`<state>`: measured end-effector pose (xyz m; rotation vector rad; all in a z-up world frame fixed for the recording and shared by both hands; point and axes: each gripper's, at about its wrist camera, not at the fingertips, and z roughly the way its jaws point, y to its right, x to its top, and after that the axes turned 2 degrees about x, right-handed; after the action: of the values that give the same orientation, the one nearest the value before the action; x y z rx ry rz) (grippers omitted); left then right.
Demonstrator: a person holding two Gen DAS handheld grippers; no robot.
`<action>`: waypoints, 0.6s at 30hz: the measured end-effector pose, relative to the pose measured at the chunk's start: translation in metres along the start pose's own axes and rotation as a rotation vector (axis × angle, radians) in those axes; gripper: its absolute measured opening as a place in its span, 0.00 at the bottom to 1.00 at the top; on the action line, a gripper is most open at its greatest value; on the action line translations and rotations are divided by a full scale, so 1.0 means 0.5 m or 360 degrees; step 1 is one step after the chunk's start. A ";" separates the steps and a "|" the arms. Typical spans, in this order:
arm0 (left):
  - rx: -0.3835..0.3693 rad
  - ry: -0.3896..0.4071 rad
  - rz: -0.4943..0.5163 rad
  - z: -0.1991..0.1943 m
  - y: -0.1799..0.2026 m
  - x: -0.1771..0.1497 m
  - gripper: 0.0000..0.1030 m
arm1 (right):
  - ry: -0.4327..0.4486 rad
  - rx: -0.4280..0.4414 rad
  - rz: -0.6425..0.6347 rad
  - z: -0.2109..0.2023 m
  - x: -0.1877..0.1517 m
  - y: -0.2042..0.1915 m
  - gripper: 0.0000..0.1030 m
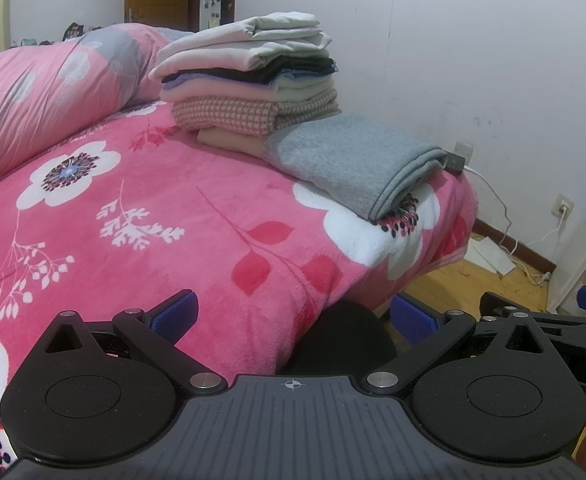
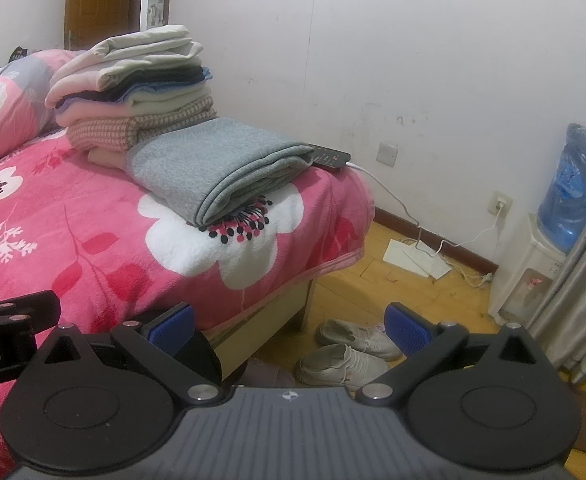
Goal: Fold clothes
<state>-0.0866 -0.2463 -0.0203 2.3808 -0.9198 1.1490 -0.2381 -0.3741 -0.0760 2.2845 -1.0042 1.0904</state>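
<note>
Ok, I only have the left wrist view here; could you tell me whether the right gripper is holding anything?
Observer: No. In the right wrist view the right gripper is open and empty.
Operator: Thank you. Is anything on the floor near the bed corner?
Observer: Yes, a pair of pale shoes lies on the wooden floor by the corner of the bed.
Operator: And the dark thing behind the grey folded garment?
Observer: It is a flat dark device lying on the bed right beside the grey folded garment, with a white cable running from its end.
</note>
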 end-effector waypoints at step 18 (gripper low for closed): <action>0.0003 -0.0004 -0.0002 0.001 -0.002 0.001 1.00 | -0.0004 -0.0002 -0.0006 -0.001 0.000 -0.003 1.00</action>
<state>-0.0855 -0.2462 -0.0205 2.3846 -0.9179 1.1474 -0.2373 -0.3727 -0.0760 2.2863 -1.0011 1.0854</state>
